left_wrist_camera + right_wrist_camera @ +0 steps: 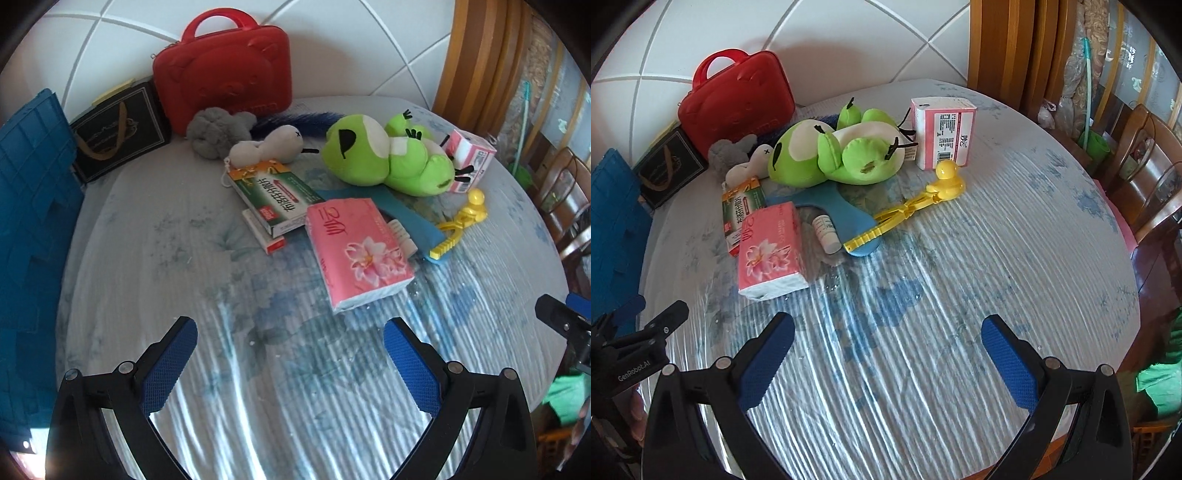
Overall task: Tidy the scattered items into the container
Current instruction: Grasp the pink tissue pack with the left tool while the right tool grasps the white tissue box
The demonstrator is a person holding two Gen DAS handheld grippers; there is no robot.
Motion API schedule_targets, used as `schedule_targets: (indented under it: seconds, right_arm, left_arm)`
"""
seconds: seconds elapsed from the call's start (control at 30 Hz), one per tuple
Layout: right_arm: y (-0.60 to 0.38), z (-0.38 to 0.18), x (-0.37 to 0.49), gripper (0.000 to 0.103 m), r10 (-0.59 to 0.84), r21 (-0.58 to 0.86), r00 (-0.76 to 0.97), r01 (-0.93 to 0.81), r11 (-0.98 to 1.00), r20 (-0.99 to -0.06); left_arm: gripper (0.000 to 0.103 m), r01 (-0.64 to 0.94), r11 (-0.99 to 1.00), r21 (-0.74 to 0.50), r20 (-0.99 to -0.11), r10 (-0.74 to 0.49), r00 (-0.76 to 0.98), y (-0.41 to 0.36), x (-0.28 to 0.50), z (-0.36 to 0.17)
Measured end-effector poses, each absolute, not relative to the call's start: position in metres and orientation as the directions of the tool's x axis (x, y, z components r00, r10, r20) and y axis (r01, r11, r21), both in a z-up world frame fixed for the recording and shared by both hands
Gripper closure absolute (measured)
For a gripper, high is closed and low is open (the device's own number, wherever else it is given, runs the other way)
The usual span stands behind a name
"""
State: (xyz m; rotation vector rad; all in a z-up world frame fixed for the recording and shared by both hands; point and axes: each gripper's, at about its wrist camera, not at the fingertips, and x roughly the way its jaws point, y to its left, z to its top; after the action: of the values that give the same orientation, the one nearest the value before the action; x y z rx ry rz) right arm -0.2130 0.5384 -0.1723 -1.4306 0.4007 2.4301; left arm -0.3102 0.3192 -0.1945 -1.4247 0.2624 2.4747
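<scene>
Round table (147,295) (ribbed floral cover): green frog plush (384,155), pink tissue pack (358,251), red case (221,70).

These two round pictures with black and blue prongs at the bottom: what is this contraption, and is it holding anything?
There is no robot here. A person holds a two-fingered claw in each hand, and each claw carries a wide-angle camera looking along its fingers. One picture comes from the left claw, the other from the right claw. Both are open and hold nothing.

On the table lie a green frog plush, a pink tissue pack, a green medicine box, a yellow duck clip and a second tissue pack. A red case stands at the back, and a blue crate sits to the left.
</scene>
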Motion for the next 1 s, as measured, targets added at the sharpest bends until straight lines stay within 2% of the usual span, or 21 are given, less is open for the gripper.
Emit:
schedule_targets:
  seconds: [0.43, 0.67, 0.73, 0.77, 1.0]
  right_arm:
    - [0.63, -0.196, -0.293, 0.0, 0.042, 0.101, -0.447, -0.291, -0.951, -0.894]
    - [0.667, -0.206, -0.32, 0.0, 0.06, 0.086, -0.436, -0.307, -0.948, -0.898]
    - [0.678, -0.204, -0.33, 0.0, 0.072, 0.081, -0.446, -0.315, -0.946, -0.892]
    - [0.683, -0.201, -0.337, 0.0, 0.079, 0.078, -0.454, -0.318, -0.945, -0.887]
    - [0.707, -0.189, -0.389, 0.0, 0.126, 0.053, -0.503, -0.328, -0.943, -0.855]
  left_arm:
    - [0.001, -0.242, -0.969, 0.04, -0.913, 0.062, -0.403, 0.403, -0.371, -0.238]
    - [0.001, -0.23, -0.971, 0.063, -0.947, 0.014, -0.321, 0.423, -0.39, -0.274]
    - [0.005, -0.225, -0.973, 0.057, -0.956, 0.012, -0.295, 0.425, -0.395, -0.282]
    - [0.016, -0.223, -0.973, 0.054, -0.959, 0.012, -0.282, 0.425, -0.398, -0.286]
    - [0.018, -0.187, -0.981, 0.051, -0.95, 0.01, -0.312, 0.425, -0.414, -0.268]
